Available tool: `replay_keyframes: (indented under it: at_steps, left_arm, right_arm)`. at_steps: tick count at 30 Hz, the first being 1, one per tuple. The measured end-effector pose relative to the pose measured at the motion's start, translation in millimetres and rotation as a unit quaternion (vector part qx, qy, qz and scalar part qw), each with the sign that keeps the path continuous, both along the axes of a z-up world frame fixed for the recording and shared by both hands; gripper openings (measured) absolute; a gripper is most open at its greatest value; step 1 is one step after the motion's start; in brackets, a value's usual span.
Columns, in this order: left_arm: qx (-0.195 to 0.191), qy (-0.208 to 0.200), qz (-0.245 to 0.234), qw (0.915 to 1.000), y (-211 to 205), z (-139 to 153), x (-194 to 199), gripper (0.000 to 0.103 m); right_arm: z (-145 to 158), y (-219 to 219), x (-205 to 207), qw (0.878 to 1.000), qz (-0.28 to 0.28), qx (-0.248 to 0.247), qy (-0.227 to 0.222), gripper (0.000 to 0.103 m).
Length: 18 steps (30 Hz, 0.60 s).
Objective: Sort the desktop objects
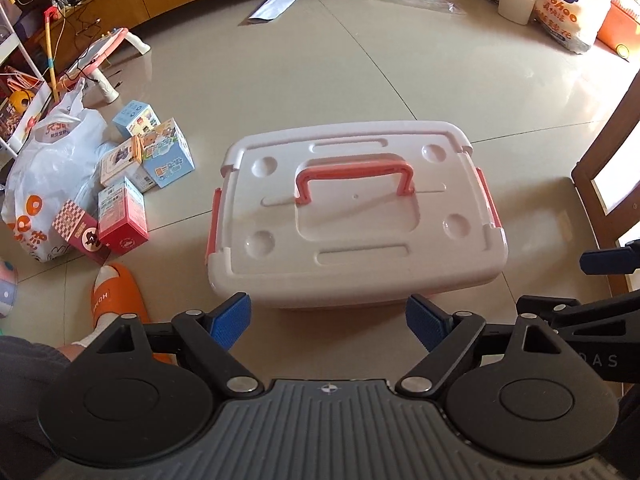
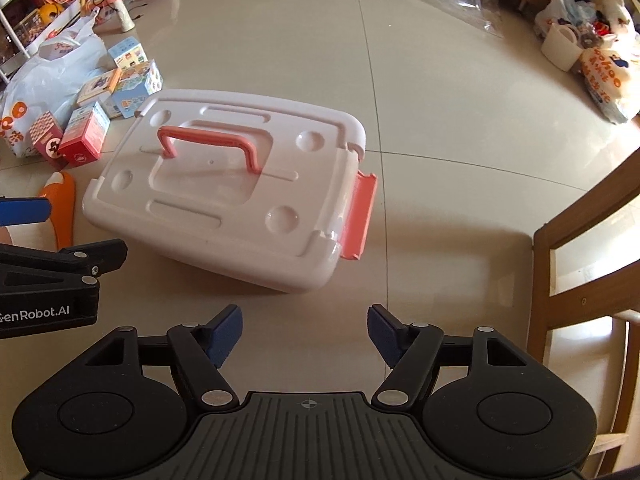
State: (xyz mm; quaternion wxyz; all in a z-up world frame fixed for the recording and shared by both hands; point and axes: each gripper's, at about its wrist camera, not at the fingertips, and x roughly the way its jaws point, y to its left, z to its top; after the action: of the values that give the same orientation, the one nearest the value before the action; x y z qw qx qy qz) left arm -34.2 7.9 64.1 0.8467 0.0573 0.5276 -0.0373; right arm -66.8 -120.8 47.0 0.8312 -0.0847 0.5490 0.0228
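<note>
A white storage box (image 1: 360,232) with its lid on rests on the tiled floor. It has a pink handle (image 1: 354,172) lying flat and pink side latches (image 2: 358,216). My left gripper (image 1: 328,316) hovers over the box's near edge, open, with nothing between its blue pads. My right gripper (image 2: 305,322) is open too, above bare floor nearer than the box (image 2: 224,216) and toward its right end. Several small colourful cartons (image 1: 132,184) lie in a heap left of the box. One finger (image 1: 604,260) of the right gripper shows at the left wrist view's right edge.
A person's foot in an orange slipper (image 1: 116,296) stands by the box's near left corner. A white plastic bag (image 1: 52,152) lies behind the cartons. A wooden frame (image 2: 580,220) rises on the right. A pink toy table (image 1: 108,52) and full bags (image 1: 572,16) line the far side.
</note>
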Motion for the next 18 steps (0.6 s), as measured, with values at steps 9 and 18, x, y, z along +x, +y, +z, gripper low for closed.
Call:
replay_keyframes:
  at_steps: [9, 18]
  left_arm:
    - [0.019, -0.022, -0.018, 0.9994, -5.8, -6.3, -24.4, 0.089]
    - [0.000, -0.029, -0.002, 0.9996, 2.4, -6.0, -37.5, 0.084]
  right_arm:
    - [-3.3, -0.9, -14.6, 1.000, -0.027, 0.007, -0.007, 0.072]
    - [-2.6, 3.6, -23.9, 0.999, -0.030, 0.007, -0.011, 0.074]
